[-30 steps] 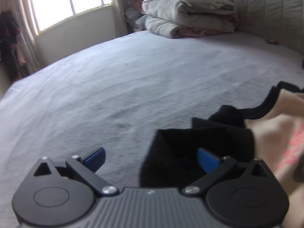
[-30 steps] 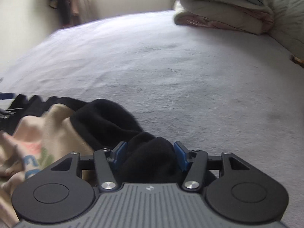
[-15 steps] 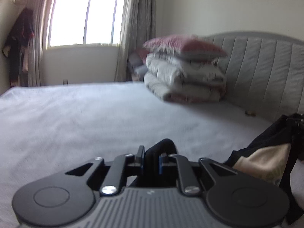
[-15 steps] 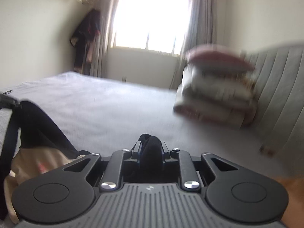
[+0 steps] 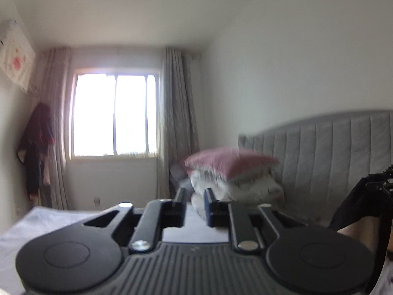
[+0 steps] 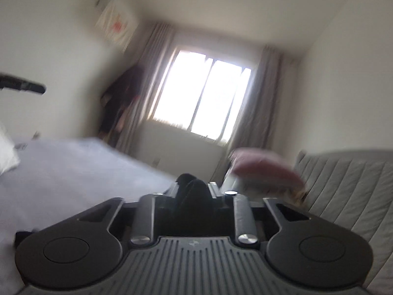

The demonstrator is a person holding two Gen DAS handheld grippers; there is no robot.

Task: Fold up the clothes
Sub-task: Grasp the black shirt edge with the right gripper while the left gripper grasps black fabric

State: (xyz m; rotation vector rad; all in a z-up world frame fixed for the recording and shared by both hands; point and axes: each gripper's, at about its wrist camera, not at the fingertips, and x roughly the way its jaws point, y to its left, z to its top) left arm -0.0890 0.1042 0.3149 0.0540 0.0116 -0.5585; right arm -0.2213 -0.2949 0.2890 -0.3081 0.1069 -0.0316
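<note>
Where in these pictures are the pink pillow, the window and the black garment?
pink pillow [image 5: 228, 161], left wrist view, on its top face.
window [image 5: 115, 114], left wrist view, on the middle bar between panes.
black garment [image 6: 192, 191], right wrist view, on the bunched fold between the right tongs.

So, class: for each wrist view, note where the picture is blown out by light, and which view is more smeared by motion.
Left wrist view: the window is blown out white and the headboard bows from the fisheye lens. Right wrist view: its window glares too, and this tilted view smears more, the pink pillow worst.
</note>
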